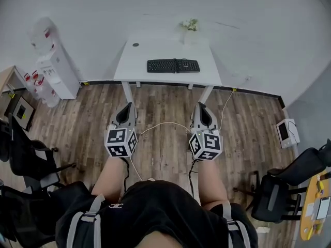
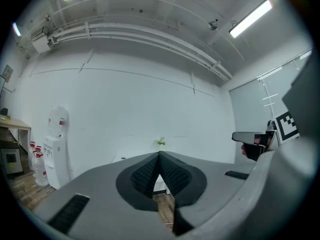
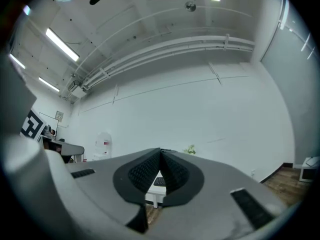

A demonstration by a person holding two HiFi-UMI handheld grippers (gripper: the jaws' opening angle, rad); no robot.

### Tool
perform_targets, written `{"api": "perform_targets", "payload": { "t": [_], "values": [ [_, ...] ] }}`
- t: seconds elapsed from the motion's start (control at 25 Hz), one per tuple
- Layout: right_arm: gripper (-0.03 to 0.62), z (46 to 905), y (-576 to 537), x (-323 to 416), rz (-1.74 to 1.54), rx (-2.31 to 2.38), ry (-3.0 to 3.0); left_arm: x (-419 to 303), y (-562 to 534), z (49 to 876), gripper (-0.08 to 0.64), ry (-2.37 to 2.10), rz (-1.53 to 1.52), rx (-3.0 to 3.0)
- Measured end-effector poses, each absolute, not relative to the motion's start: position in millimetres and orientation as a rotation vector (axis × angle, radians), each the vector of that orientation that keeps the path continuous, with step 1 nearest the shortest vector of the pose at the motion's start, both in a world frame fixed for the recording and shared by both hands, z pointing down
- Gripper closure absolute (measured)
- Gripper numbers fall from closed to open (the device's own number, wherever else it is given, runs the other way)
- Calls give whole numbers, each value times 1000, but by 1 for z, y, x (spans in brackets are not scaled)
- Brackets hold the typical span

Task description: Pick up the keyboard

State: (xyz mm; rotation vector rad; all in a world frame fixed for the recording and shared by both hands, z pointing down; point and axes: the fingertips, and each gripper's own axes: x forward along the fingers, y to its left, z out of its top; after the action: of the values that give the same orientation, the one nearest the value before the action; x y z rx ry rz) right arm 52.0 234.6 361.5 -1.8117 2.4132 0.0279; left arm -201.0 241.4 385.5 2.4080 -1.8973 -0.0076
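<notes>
While both pairs of jaws are pressed together with nothing between them, we hold the left gripper (image 1: 128, 107) and the right gripper (image 1: 199, 106) side by side over the brown wooden plank floor (image 1: 164, 99). Both point about level towards the far white wall. In each gripper view the ribbed dark pads meet in one line, so no grip is prepared yet.

Straight ahead of the jaws stands the white rectangular desk (image 1: 135, 68), and on it lies the flat black keyboard (image 1: 173, 65), well apart from both grippers. Its long axis runs from left to right, across the direction in which our jaws point. Its near long edge lies close to the desk edge that faces us.

Seen from the head view, the keyboard sits between the two lines of the grippers, a little more to the side of the right one. We judge that the right hand is slightly nearer, but both hands must first go forward to the desk and open.
</notes>
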Motion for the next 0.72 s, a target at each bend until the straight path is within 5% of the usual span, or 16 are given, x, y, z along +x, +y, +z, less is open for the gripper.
{"api": "perform_targets", "payload": {
  "t": [0.72],
  "values": [
    [588,370,202,20,101,-1885,2354,-237,195,394,554,-1853,-38,2484]
  ]
}}
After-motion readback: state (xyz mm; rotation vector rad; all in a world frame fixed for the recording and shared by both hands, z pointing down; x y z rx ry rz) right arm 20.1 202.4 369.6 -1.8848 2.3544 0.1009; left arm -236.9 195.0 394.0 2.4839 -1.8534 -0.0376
